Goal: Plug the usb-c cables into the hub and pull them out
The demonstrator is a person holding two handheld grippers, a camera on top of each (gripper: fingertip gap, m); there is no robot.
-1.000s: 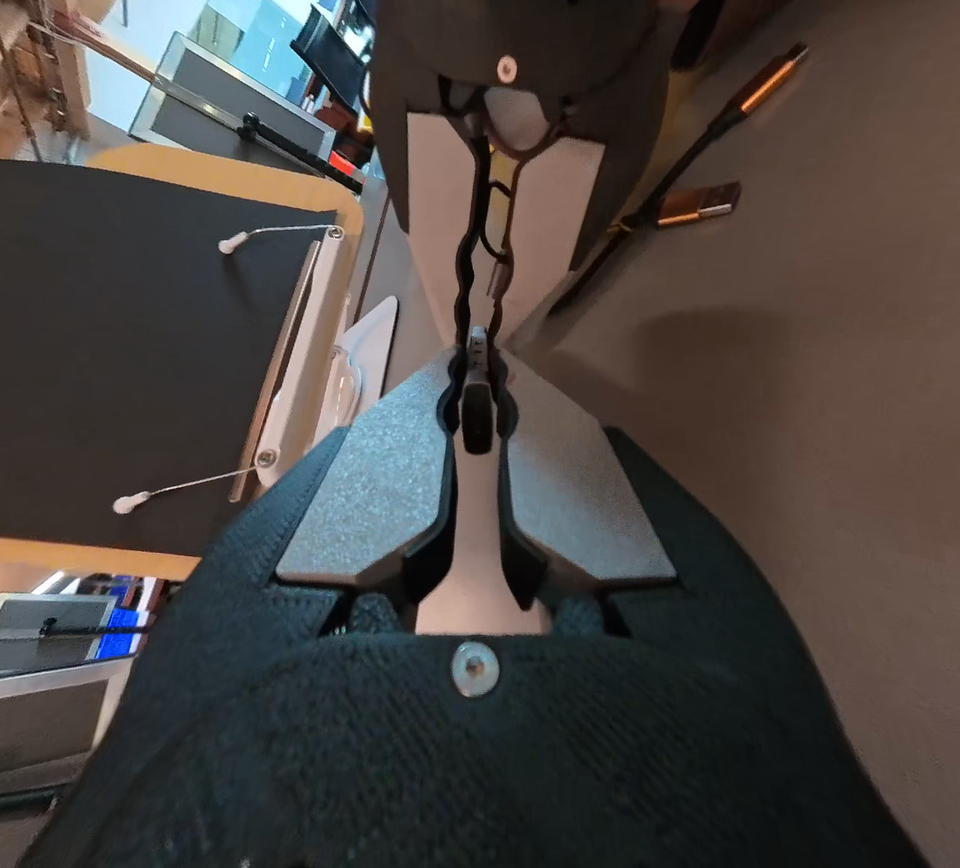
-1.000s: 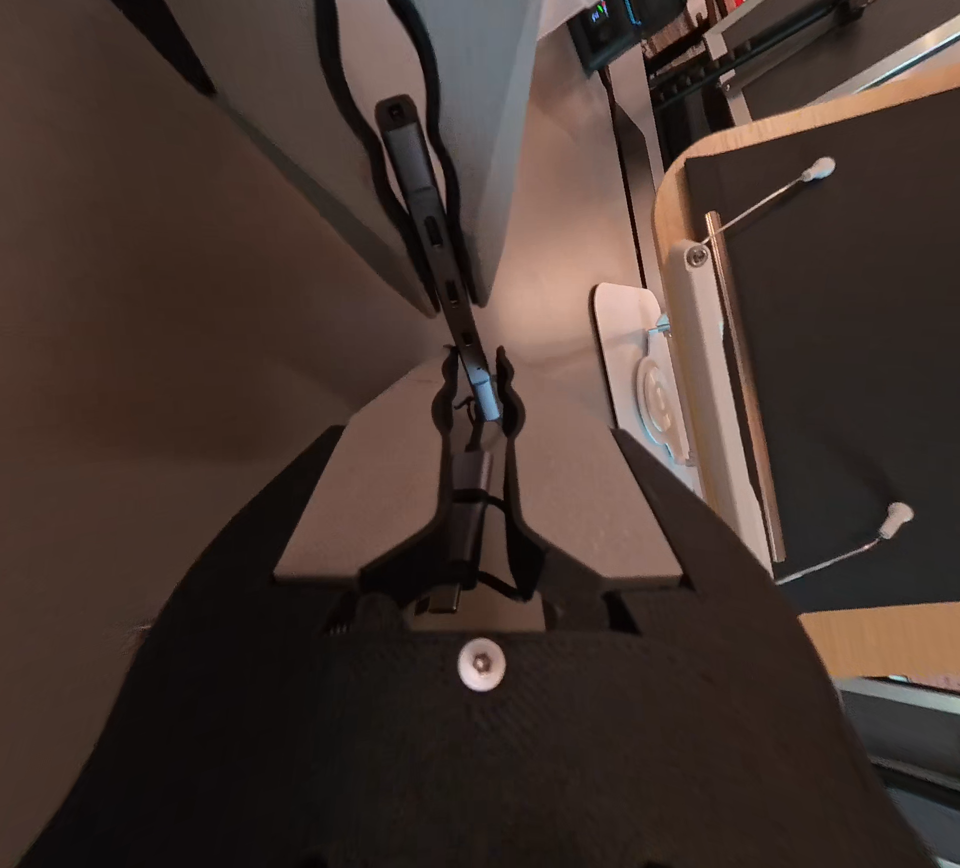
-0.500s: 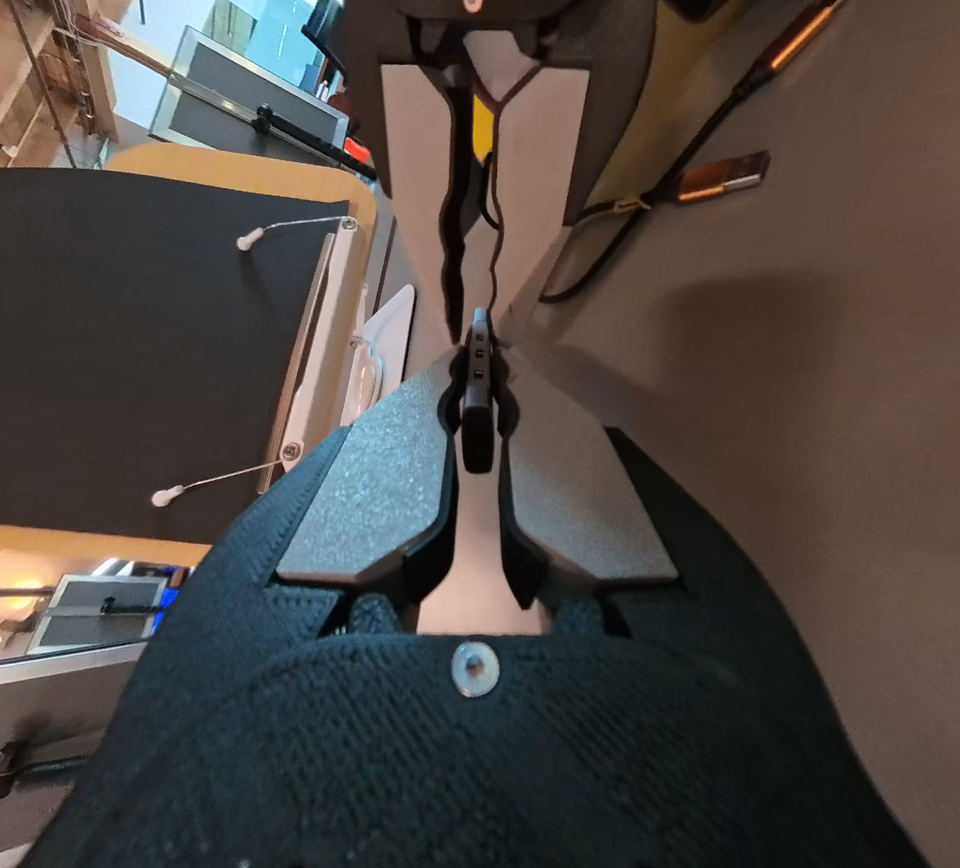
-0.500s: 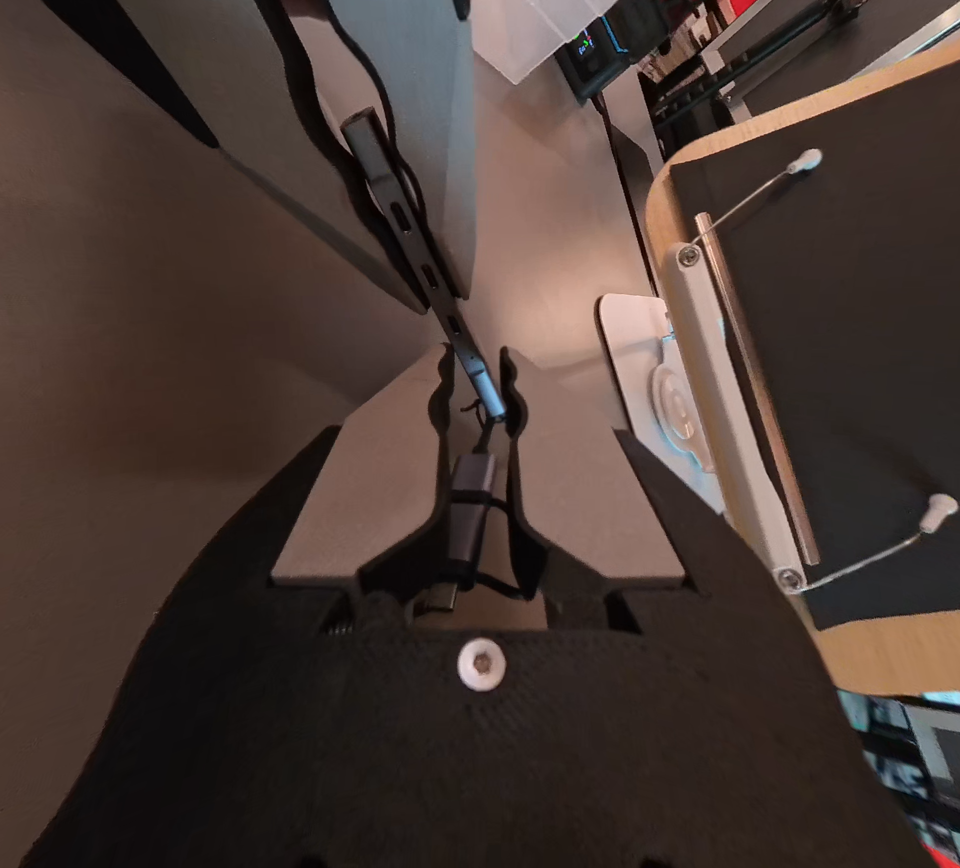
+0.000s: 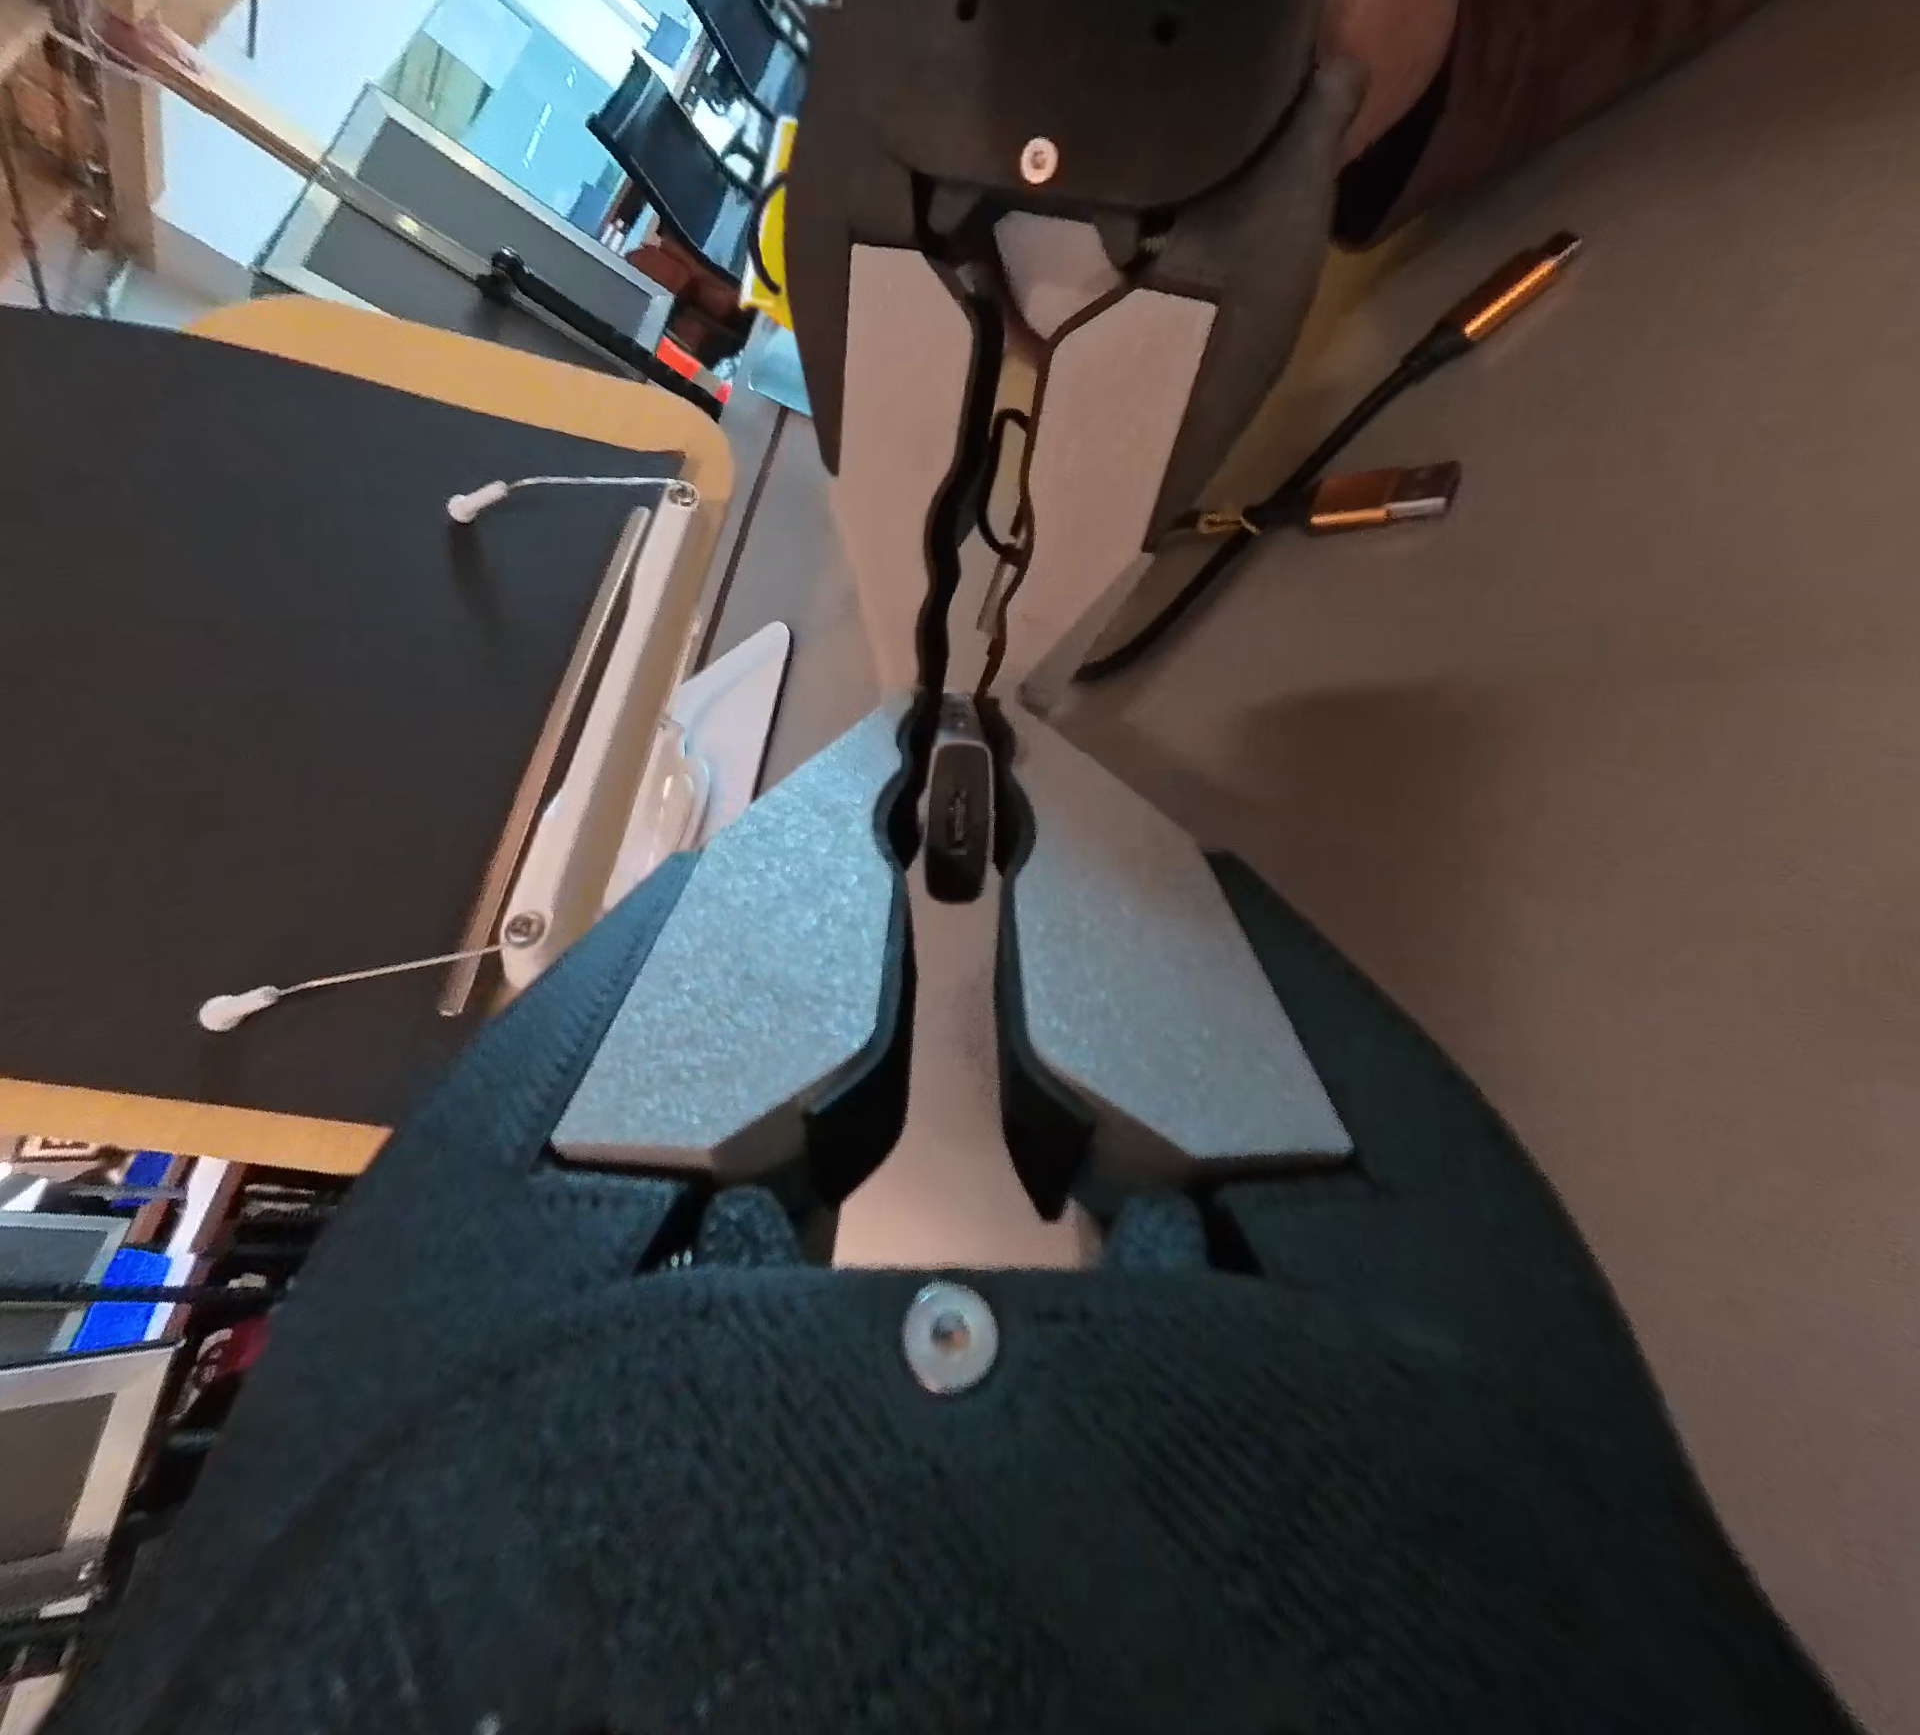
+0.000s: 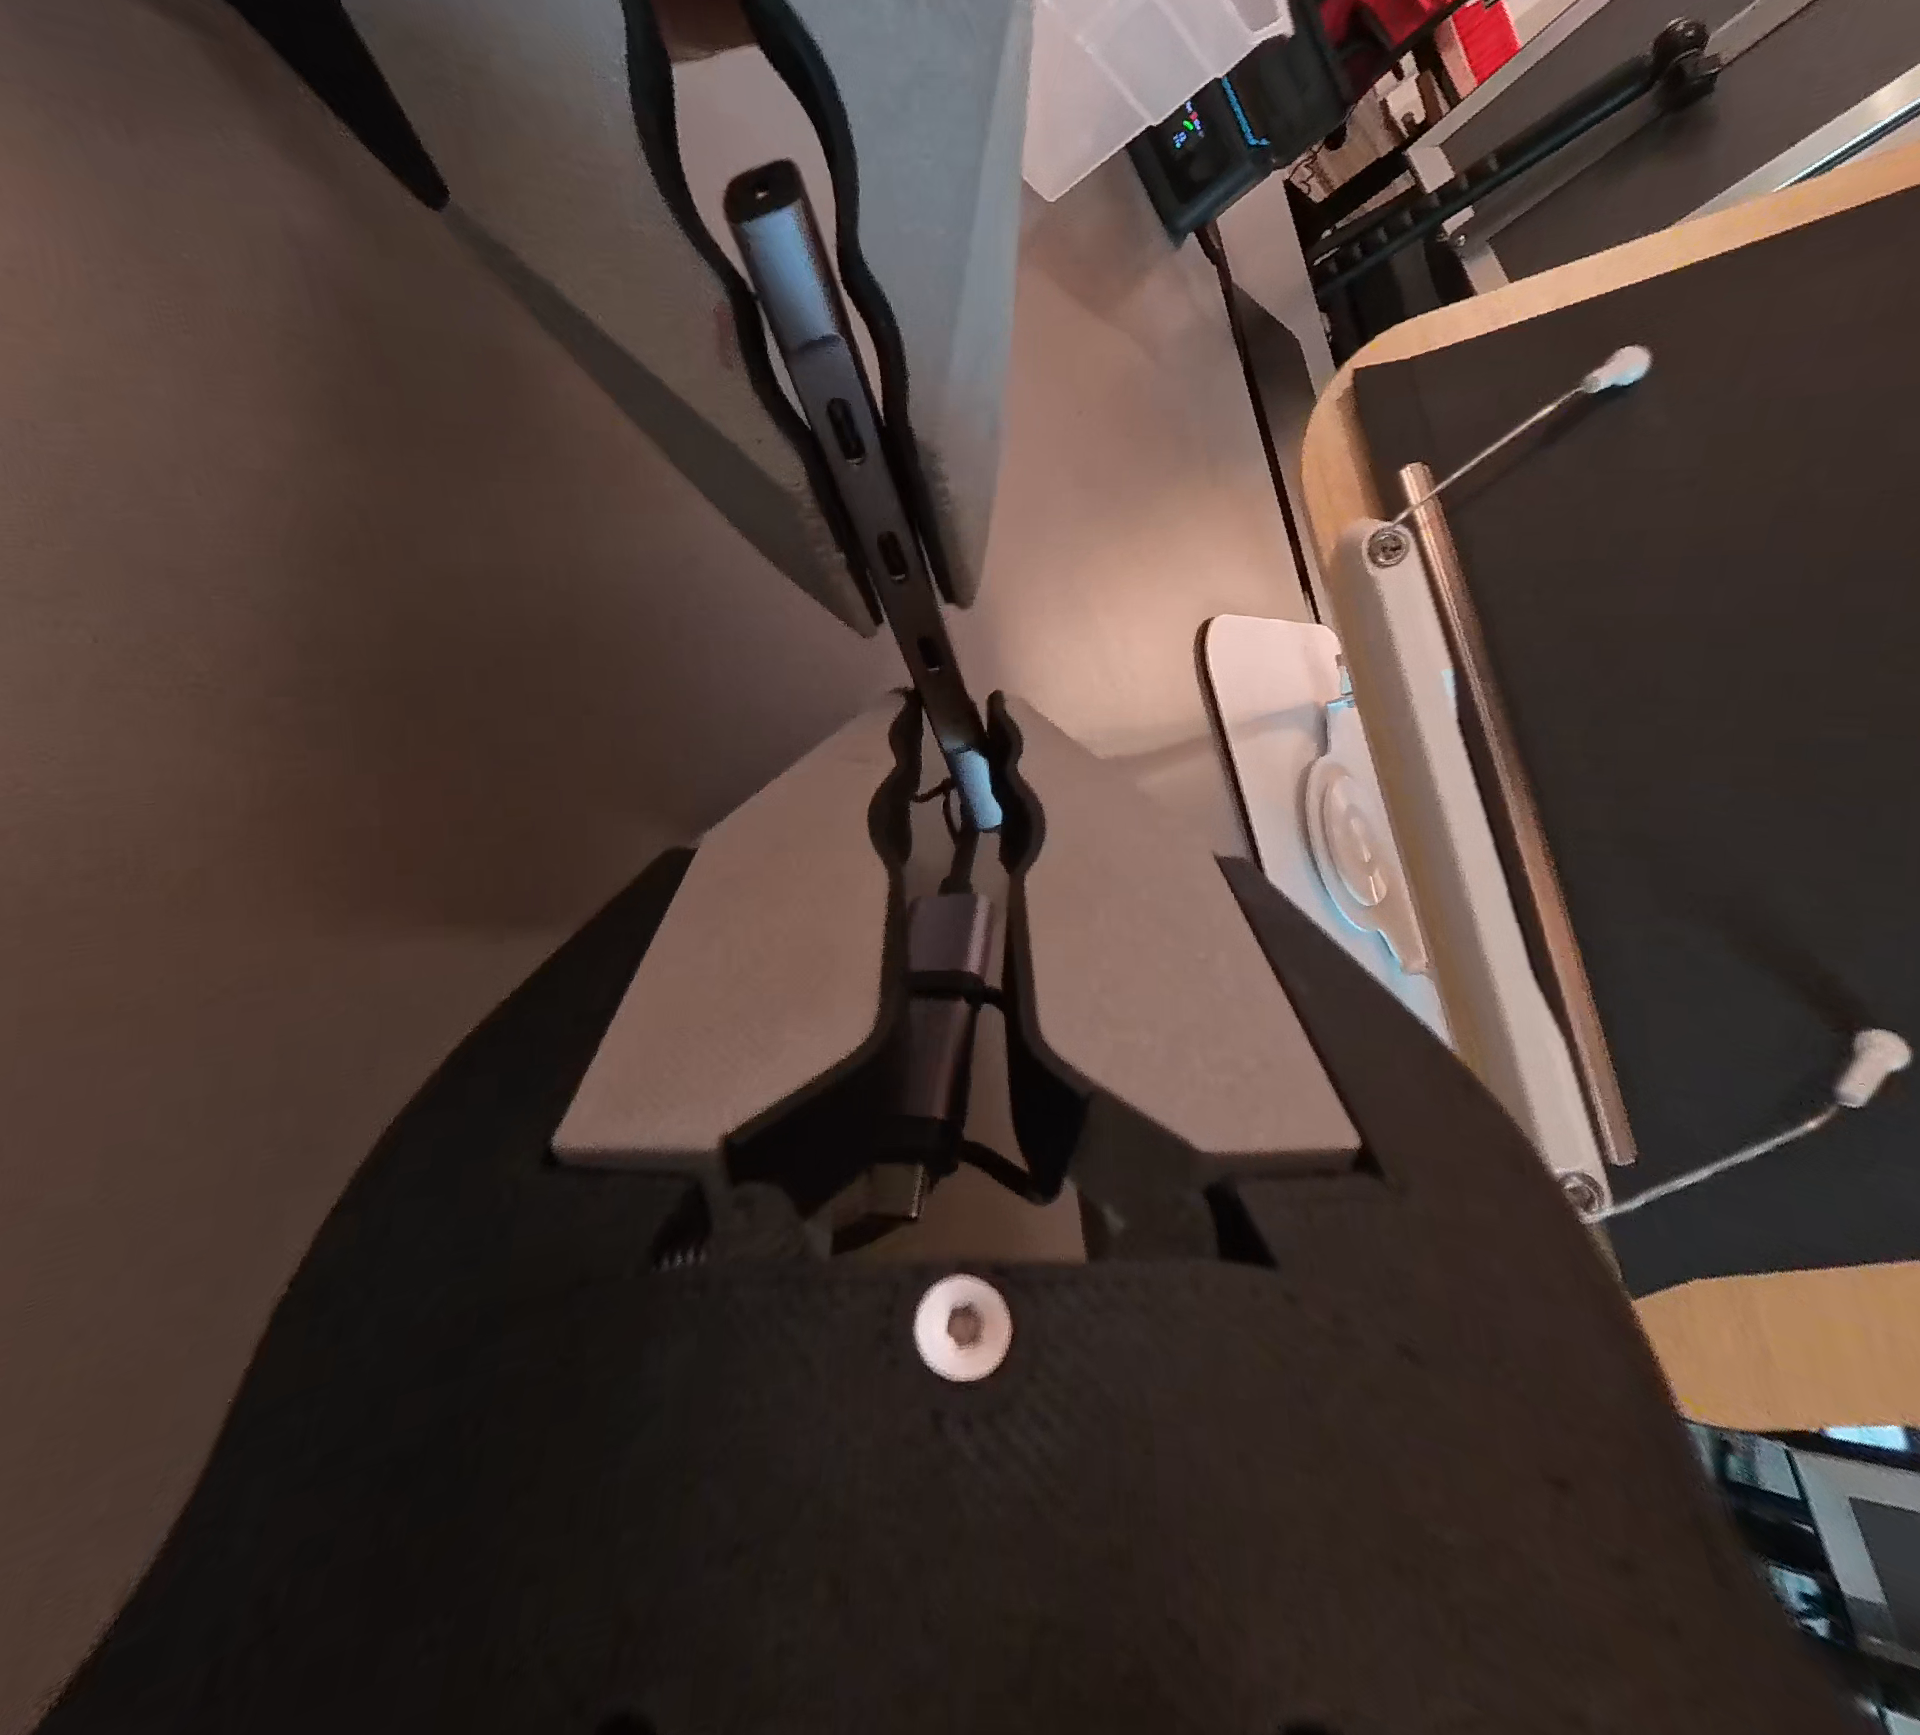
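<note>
Since a moment ago, I am bringing the hub [image 6: 831, 397] closer to the plug [image 6: 977, 776]. Left jaws are clamping the hub, right jaws the usb-c cable [image 6: 951, 947]; I am judging insertion underway, needing straight alignment next.

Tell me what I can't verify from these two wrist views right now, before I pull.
- Plug seating: in the right wrist view the connector meets the hub right between the right gripper fingertips, so insertion depth is hidden.
- Hub far end: left wrist view shows only its near end inside the left gripper.
- Spare cable: its run is cut off behind the other gripper.
</note>
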